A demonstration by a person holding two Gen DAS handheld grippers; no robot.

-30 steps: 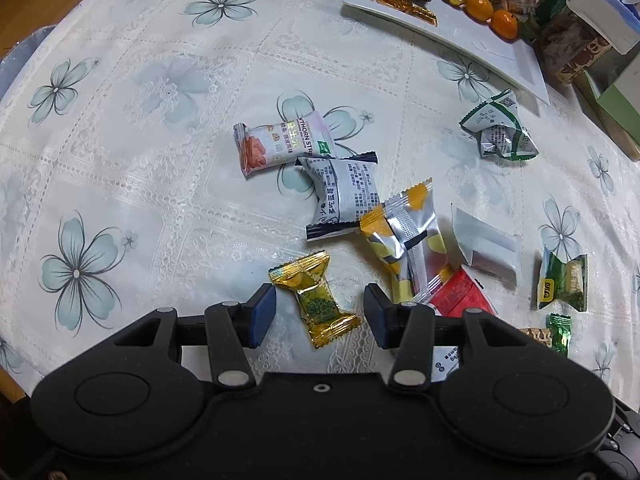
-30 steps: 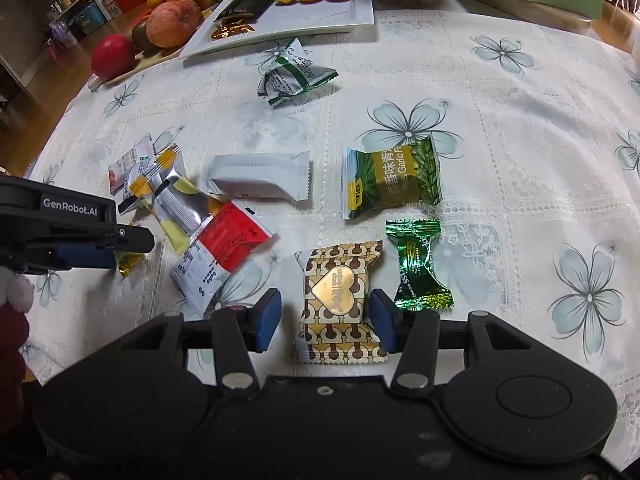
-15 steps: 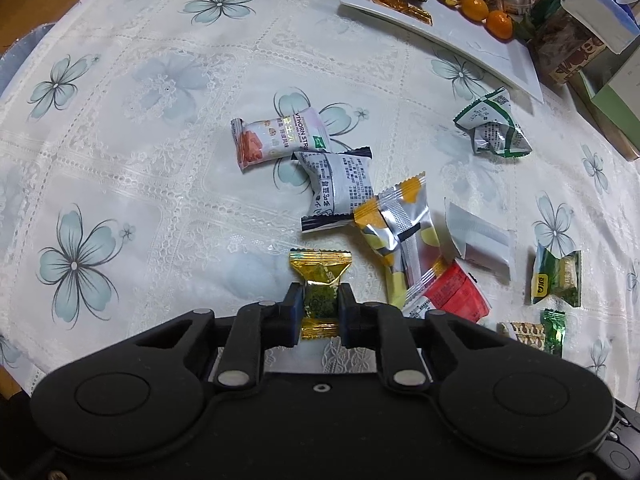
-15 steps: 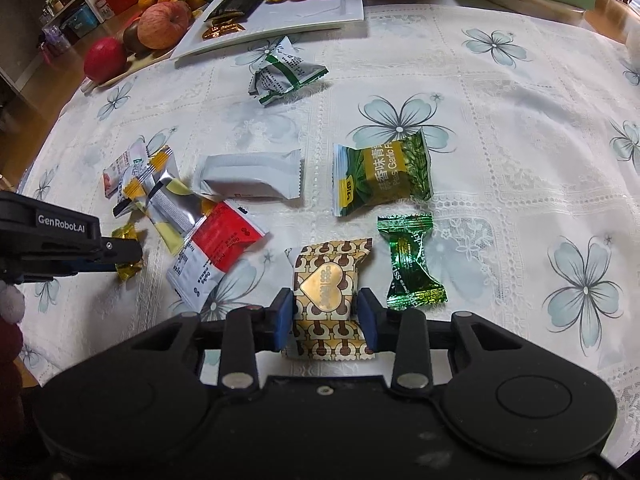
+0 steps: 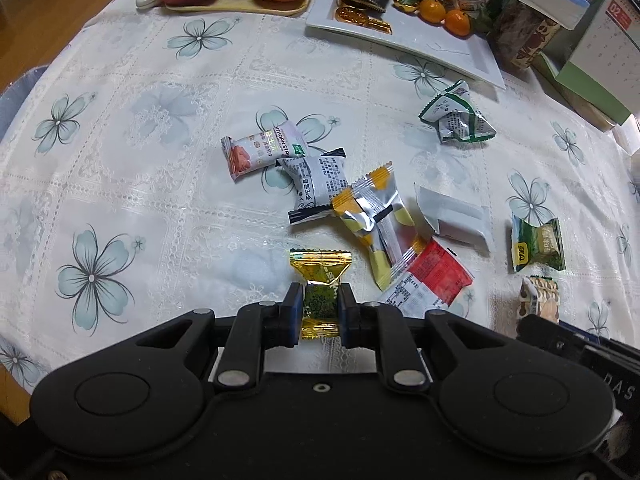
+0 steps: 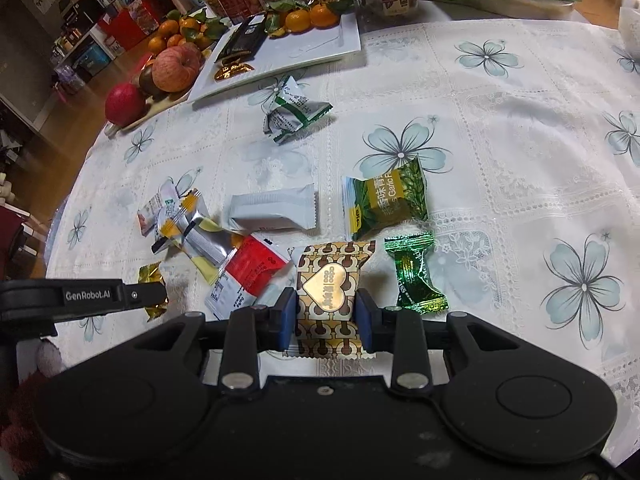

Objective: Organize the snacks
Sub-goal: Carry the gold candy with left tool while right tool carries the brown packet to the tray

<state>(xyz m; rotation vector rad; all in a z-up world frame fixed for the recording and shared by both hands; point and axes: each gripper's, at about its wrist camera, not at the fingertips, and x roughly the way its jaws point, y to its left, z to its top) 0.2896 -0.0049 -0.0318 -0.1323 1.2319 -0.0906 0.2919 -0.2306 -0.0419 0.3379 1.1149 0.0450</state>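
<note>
A: Why grip each sweet across its middle?

B: So the twisted ends stay free. The left hand-held gripper (image 5: 319,307) is clamped on the gold-wrapped candy (image 5: 320,280); the right hand-held gripper (image 6: 326,312), having just closed further, pinches the heart-printed snack (image 6: 330,292) over the worktop (image 6: 500,160), presumably bound for the white tray (image 6: 320,46).

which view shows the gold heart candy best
The right wrist view: the gold heart candy sits centred between the right tongs, pads pressing its sides, heart label fully readable. In the left wrist view only a blurred sliver shows at the right edge, partly hidden behind the other tool.
</note>
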